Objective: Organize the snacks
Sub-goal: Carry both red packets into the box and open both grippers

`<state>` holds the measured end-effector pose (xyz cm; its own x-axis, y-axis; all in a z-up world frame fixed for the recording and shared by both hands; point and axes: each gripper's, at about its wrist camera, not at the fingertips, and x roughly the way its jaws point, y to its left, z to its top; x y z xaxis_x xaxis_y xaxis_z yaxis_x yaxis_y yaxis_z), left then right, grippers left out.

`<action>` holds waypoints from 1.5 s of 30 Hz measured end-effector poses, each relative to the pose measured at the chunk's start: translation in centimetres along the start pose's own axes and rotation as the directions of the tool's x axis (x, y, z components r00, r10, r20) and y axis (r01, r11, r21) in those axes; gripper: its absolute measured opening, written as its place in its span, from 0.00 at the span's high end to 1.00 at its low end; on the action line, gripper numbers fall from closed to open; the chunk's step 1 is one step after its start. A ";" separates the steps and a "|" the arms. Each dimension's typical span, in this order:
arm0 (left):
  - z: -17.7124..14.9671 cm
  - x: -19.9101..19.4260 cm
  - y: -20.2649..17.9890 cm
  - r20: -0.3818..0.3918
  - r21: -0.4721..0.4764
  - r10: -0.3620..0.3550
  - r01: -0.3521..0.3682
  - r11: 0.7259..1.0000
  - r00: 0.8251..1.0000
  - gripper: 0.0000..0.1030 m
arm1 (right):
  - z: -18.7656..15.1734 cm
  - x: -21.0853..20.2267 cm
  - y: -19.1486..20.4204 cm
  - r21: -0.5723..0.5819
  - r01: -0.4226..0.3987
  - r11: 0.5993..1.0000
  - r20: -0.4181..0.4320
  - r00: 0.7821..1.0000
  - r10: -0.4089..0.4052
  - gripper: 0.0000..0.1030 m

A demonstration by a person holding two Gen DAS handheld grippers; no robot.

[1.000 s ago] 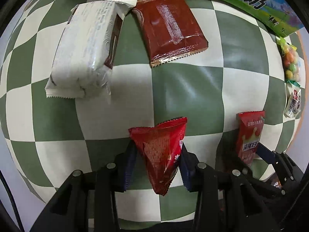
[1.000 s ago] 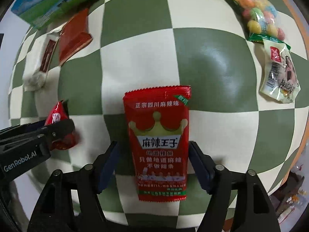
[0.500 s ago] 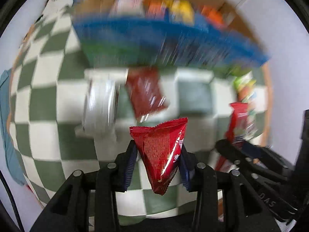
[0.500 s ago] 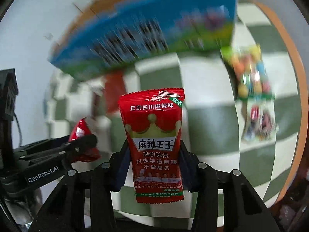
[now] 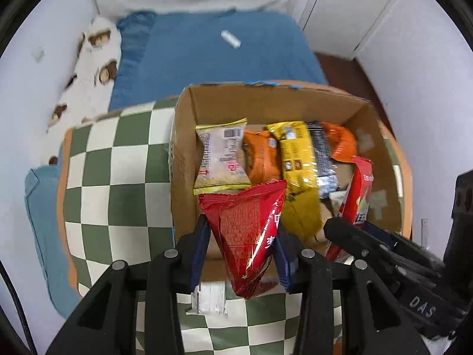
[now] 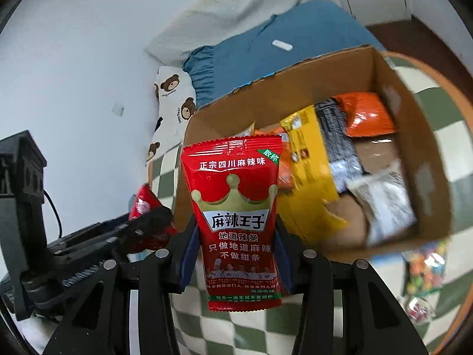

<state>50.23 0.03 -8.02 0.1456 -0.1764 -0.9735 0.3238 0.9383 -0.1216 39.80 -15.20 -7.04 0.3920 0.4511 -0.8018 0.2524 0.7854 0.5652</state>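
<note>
Hovering over the open cardboard box (image 5: 183, 159), both grippers are gripping red snack packets.

The left gripper (image 5: 241, 251) is pinching a red triangular packet (image 5: 245, 230) above the box's near wall, while the right gripper (image 6: 236, 254) is clamping a red crown-printed packet (image 6: 233, 207) upright beside it. Yellow, orange and pale packets are lying inside the box on the checkered cloth (image 5: 118, 183).
</note>
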 end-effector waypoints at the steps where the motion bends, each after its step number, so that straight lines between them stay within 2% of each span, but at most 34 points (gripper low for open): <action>1: 0.7 0.9 0.2 -0.027 -0.002 0.008 -0.008 1.000 1.000 0.64 | 0.5 1.1 -0.1 0.012 0.001 1.000 -0.014 1.000 -0.001 0.53; 6: 2.6 4.5 1.1 -0.135 -0.038 0.030 -0.035 0.999 0.990 0.64 | 1.5 6.0 -1.4 0.085 -0.008 0.996 -0.093 0.996 0.016 0.53; 10: 2.5 6.5 2.0 -0.222 -0.095 -0.017 -0.005 0.995 0.975 0.64 | 1.8 9.1 -3.2 0.147 -0.008 0.989 -0.184 0.982 0.036 0.50; 12: 2.4 7.2 2.4 -0.246 -0.118 -0.032 0.003 0.993 0.969 0.64 | 1.8 10.1 -4.0 0.168 0.019 0.986 -0.228 0.974 0.020 0.40; 13: 2.3 7.3 2.5 -0.249 -0.124 -0.039 0.008 0.992 0.968 0.63 | 1.7 10.8 -4.5 0.169 0.033 0.985 -0.245 0.969 0.010 0.30; 14: 2.2 7.5 2.6 -0.252 -0.125 -0.039 0.008 0.992 0.967 0.61 | 1.7 11.1 -4.8 0.163 0.050 0.985 -0.260 0.966 -0.006 0.20; 16: 2.0 7.6 2.6 -0.253 -0.128 -0.038 0.005 0.992 0.967 0.55 | 1.8 11.3 -5.2 0.139 0.078 0.987 -0.275 0.961 -0.038 0.10; 18: 1.9 7.6 2.6 -0.248 -0.128 -0.040 0.009 0.992 0.968 0.47 | 1.8 11.2 -5.3 0.115 0.097 0.989 -0.282 0.957 -0.062 0.09; 20: 1.8 7.7 2.4 -0.237 -0.121 -0.033 0.005 0.993 0.971 0.39 | 2.0 11.0 -5.5 0.084 0.121 0.989 -0.274 0.957 -0.094 0.09; 23: 1.6 7.4 1.9 -0.216 -0.104 -0.018 -0.005 0.995 0.976 0.38 | 2.3 10.3 -5.9 0.042 0.165 0.985 -0.253 0.956 -0.149 0.09; 26: 1.4 6.9 1.3 -0.184 -0.081 0.011 -0.027 0.996 0.983 0.36 | 2.5 8.9 -6.1 -0.025 0.239 0.971 -0.209 0.948 -0.238 0.09; 27: 1.2 6.9 1.1 -0.173 -0.075 0.017 -0.031 0.997 0.985 0.34 | 2.7 8.3 -6.1 -0.049 0.270 0.962 -0.192 0.942 -0.275 0.09; 31: 0.1 6.5 0.0 -0.115 -0.047 0.064 -0.070 0.996 0.991 0.14 | 2.5 6.3 -6.7 -0.128 0.378 0.917 -0.113 0.913 -0.392 0.09; 33: -0.5 6.4 -0.5 -0.088 -0.036 0.086 -0.089 0.995 0.992 0.11 | 2.2 5.4 -6.9 -0.159 0.419 0.894 -0.081 0.897 -0.434 0.09; 35: -1.2 6.3 -0.7 -0.068 -0.043 0.083 -0.086 0.995 0.994 0.05 | 2.0 4.2 -7.1 -0.180 0.449 0.875 -0.049 0.885 -0.464 0.09; 39: -2.2 6.1 -1.5 -0.030 -0.041 0.079 -0.080 0.996 0.996 0.04 | 0.9 3.0 -7.2 -0.207 0.490 0.847 0.008 0.867 -0.499 0.09; 45: -3.5 5.1 -2.2 0.022 -0.045 0.081 -0.080 0.996 0.996 0.04 | -0.3 1.4 -7.2 -0.204 0.502 0.840 0.052 0.863 -0.503 0.09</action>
<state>46.98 -1.92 -13.42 0.1917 -0.1058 -0.9757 0.2687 0.9619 -0.0516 38.25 -20.10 -12.31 0.2570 -0.0275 -0.9660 0.2283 0.9730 0.0331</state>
